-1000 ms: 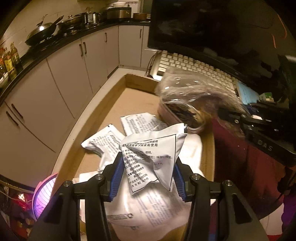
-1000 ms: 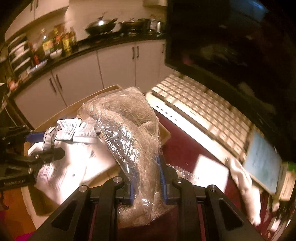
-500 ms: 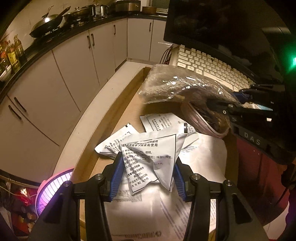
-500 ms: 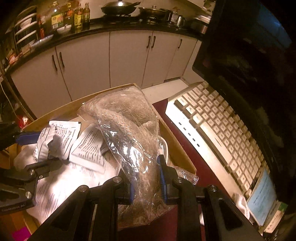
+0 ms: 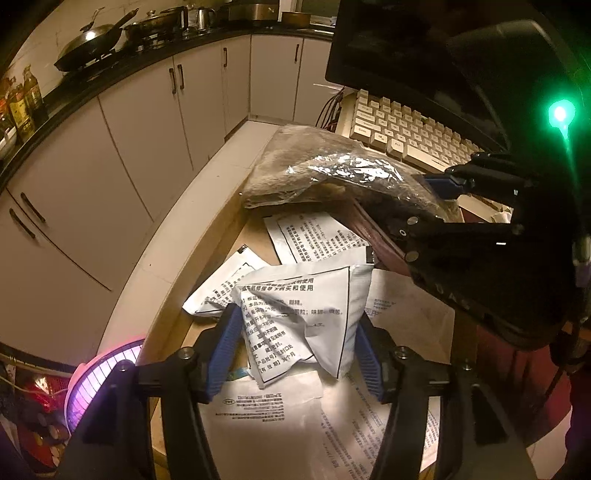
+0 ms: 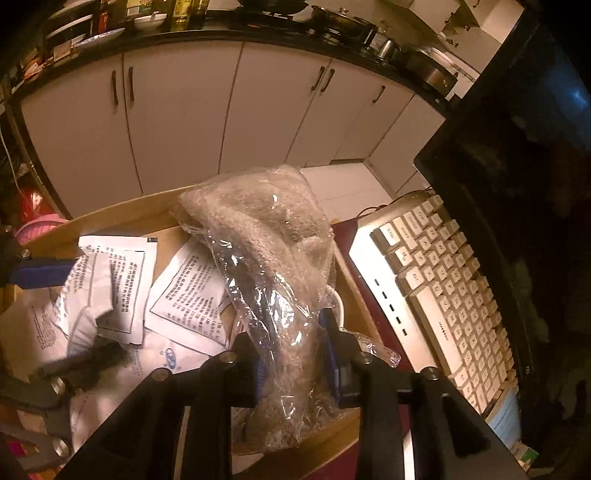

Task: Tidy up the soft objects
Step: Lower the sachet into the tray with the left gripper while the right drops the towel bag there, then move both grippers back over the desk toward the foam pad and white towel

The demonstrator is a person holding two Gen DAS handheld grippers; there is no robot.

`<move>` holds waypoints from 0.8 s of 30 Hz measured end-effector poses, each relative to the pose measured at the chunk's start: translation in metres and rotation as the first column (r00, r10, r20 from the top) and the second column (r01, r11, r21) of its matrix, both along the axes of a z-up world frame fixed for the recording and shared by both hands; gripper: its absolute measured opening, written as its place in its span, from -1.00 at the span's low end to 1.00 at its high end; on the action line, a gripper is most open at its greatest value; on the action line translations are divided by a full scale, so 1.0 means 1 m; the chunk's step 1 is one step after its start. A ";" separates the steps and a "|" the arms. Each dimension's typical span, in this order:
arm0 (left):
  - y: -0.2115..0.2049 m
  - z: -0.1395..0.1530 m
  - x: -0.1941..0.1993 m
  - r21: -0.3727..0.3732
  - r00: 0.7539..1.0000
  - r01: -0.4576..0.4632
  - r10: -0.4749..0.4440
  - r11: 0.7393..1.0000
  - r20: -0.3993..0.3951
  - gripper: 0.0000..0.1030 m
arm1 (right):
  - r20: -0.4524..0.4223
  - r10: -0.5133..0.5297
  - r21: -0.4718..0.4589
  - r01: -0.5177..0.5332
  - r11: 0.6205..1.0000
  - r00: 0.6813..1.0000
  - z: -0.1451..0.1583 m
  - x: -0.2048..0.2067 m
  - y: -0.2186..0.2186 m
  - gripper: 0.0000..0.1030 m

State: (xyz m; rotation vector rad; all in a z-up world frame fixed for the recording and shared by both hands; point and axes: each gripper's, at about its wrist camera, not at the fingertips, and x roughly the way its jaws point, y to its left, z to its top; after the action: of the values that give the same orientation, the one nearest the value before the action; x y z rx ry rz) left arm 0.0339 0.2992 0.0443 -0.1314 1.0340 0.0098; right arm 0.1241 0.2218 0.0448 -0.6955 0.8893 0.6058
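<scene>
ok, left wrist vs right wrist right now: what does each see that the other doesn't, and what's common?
Left wrist only: the left gripper shut on a white printed sachet, seen head-on, a lit pink heater at the lower left, and a green light.

Right wrist only: the right gripper from behind, shut on the clear plastic bag of grey fluffy material, and dishes on the counter.

Both: the cardboard box with loose sachets, the bag, the keyboard, the dark monitor, the white cabinets.

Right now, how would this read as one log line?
left gripper: shut on white sachet | right gripper: shut on bagged towel | both over cardboard box
</scene>
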 end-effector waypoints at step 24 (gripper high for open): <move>-0.048 0.039 -0.034 0.016 0.993 -0.010 0.008 1.000 0.119 0.74 | -0.108 -0.167 0.447 0.198 0.872 0.980 0.044 -0.056 -0.122 0.77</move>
State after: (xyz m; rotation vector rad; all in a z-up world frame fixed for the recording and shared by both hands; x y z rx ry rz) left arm 0.0001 0.2511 0.0829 -0.1204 0.9141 0.0188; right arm 0.0677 0.0998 0.0888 -0.1621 0.8220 0.6402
